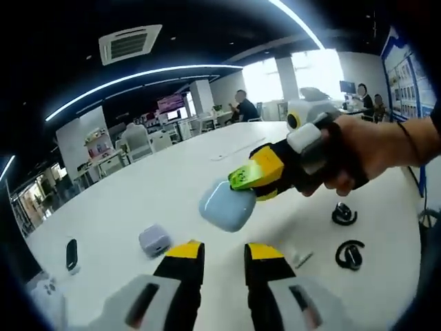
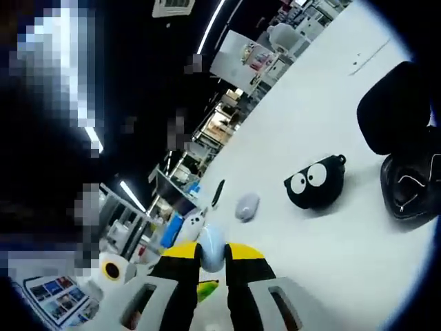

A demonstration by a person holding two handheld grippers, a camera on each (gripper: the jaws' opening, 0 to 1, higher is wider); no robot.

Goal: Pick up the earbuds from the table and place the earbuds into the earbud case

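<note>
Two black earbuds (image 1: pixel 347 234) lie on the white tabletop (image 1: pixel 172 186) near its right edge. Just left of them the right gripper (image 1: pixel 242 181), held by a hand (image 1: pixel 372 148), pinches the pale blue earbud case (image 1: pixel 227 205) above the surface. Nearer, the left gripper (image 1: pixel 224 252) hovers with jaws spread, beside a small lilac case (image 1: pixel 155 239).

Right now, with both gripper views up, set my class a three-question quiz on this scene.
1. True or false: the right gripper holds the pale blue case above the table.
2. How many black ear-hook earbuds lie on the table in the left gripper view?
3. The open black case in the right gripper view lies: A) beside a black pouch with googly eyes; B) on a chair.

Key: 1 true; 2 two; 3 A.
</note>
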